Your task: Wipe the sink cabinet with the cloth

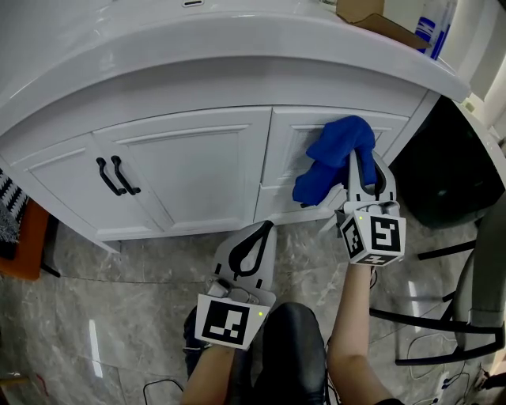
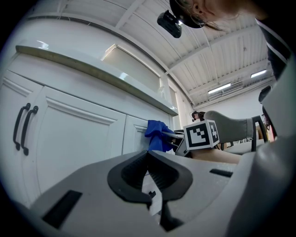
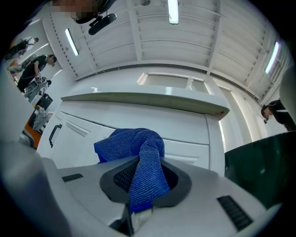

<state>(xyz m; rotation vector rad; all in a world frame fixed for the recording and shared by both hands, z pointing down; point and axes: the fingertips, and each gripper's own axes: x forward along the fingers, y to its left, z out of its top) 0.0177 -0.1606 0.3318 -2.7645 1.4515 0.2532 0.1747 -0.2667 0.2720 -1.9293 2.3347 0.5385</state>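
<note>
Looks like a mock washroom or kitchen corner built inside a large indoor hall, perhaps a lab or studio. Suggested by a white sink cabinet [image 1: 190, 166] with black door handles [image 1: 117, 176] under a curved white countertop [image 1: 237, 47], standing on grey marble-look floor tiles [image 1: 118, 316]. Overhead, a high ribbed white ceiling [image 3: 185, 41] with strip lights [image 3: 173, 11]. Far left, people [image 3: 39, 65] at workstations. Near right, loose cables [image 1: 431, 342] across the floor; far right, a cardboard box [image 1: 379, 20] on the countertop.

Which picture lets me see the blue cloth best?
The head view: the whole blue cloth shows, bunched against the cabinet door. The right gripper view shows it close, pinched between the jaws. The left gripper view shows it small and far away.
</note>
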